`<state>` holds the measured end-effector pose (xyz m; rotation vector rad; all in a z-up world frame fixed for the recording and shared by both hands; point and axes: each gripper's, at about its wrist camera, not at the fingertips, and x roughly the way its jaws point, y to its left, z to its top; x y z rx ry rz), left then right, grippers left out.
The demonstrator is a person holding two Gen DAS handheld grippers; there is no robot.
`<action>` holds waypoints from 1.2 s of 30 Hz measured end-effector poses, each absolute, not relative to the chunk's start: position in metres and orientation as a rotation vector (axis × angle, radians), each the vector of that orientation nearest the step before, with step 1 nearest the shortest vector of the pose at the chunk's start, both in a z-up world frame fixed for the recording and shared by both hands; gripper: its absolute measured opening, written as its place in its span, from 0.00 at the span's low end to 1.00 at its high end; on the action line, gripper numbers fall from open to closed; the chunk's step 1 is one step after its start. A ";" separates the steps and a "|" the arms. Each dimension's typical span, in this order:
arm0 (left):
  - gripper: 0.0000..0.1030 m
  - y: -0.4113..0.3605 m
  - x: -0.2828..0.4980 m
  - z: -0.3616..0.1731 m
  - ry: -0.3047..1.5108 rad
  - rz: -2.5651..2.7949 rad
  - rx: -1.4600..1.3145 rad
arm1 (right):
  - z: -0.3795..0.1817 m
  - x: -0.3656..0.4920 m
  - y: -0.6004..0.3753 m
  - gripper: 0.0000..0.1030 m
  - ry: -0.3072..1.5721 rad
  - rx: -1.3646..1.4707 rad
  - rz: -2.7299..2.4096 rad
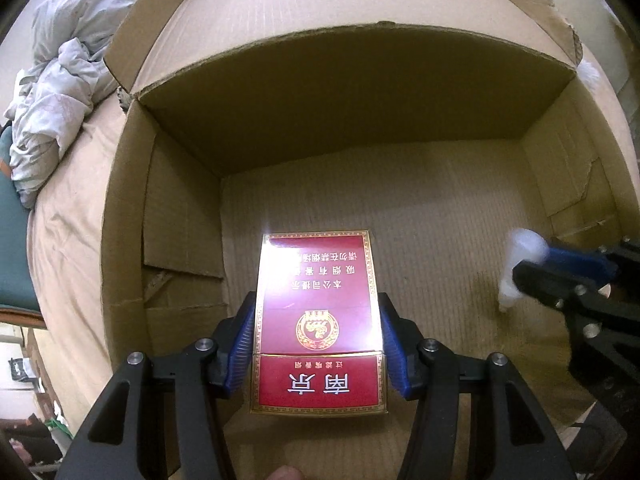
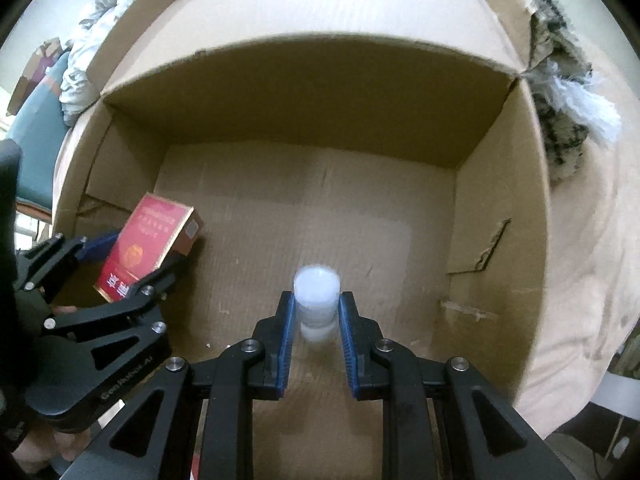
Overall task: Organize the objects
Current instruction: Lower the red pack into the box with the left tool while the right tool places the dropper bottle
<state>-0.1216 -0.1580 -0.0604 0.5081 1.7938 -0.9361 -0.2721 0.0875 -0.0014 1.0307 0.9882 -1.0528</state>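
Observation:
Both grippers reach down into an open cardboard box (image 1: 360,92). A red cigarette pack (image 1: 318,312) with gold trim is clamped between the blue pads of my left gripper (image 1: 318,312), above the box floor near the left wall. In the right wrist view the same red pack (image 2: 150,236) shows at the left, tilted, in the left gripper (image 2: 140,256). My right gripper (image 2: 317,304) is shut on a small white cylindrical bottle (image 2: 317,288), blurred, above the middle of the cardboard box (image 2: 496,220) floor. From the left wrist view, that white bottle (image 1: 520,264) appears at the right in the right gripper (image 1: 536,268).
The box sits on a beige sheet (image 1: 68,208). A crumpled pale cloth (image 1: 64,80) lies beyond the box's left flap. A fuzzy speckled item with a white tuft (image 2: 568,112) lies outside the right wall. Torn flaps (image 2: 484,252) line the inner walls. A teal chair (image 1: 12,240) stands left.

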 end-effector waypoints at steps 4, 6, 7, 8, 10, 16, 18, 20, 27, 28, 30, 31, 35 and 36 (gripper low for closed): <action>0.51 -0.159 -0.125 -0.063 1.824 -0.916 0.480 | 0.006 -0.278 0.091 0.24 0.970 1.010 -1.075; 0.51 -0.160 -0.126 -0.062 1.824 -0.909 0.464 | 0.011 -0.279 0.089 0.32 0.948 1.027 -1.078; 0.51 -0.160 -0.126 -0.061 1.823 -0.908 0.462 | 0.012 -0.281 0.090 0.37 0.933 1.033 -1.072; 0.51 -0.161 -0.128 -0.060 1.821 -0.908 0.457 | 0.014 -0.281 0.091 0.46 0.921 1.035 -1.063; 0.51 -0.163 -0.130 -0.059 1.824 -0.907 0.447 | 0.018 -0.278 0.094 0.58 0.900 1.028 -1.029; 0.51 -0.168 -0.136 -0.059 1.851 -0.908 0.417 | 0.029 -0.276 0.104 0.79 0.851 0.981 -1.026; 0.60 -0.170 -0.136 -0.057 1.858 -0.909 0.391 | 0.033 -0.281 0.098 0.84 0.820 0.986 -1.028; 0.73 -0.171 -0.136 -0.053 1.861 -0.915 0.353 | 0.030 -0.281 0.104 0.89 0.803 0.980 -1.038; 0.89 -0.181 -0.142 -0.044 1.847 -0.921 0.310 | 0.040 -0.270 0.090 0.90 0.788 0.975 -1.050; 0.90 -0.182 -0.143 -0.044 1.846 -0.922 0.308 | 0.041 -0.269 0.089 0.90 0.787 0.978 -1.049; 0.90 -0.184 -0.144 -0.043 1.834 -0.912 0.308 | 0.042 -0.271 0.090 0.90 0.784 0.981 -1.049; 0.90 -0.185 -0.144 -0.043 1.827 -0.900 0.309 | 0.043 -0.272 0.089 0.90 0.782 0.981 -1.049; 0.90 -0.185 -0.142 -0.038 1.846 -0.887 0.257 | 0.047 -0.273 0.093 0.90 0.777 0.970 -1.046; 0.90 -0.181 -0.137 -0.036 1.843 -0.886 0.247 | 0.049 -0.275 0.094 0.90 0.772 0.972 -1.044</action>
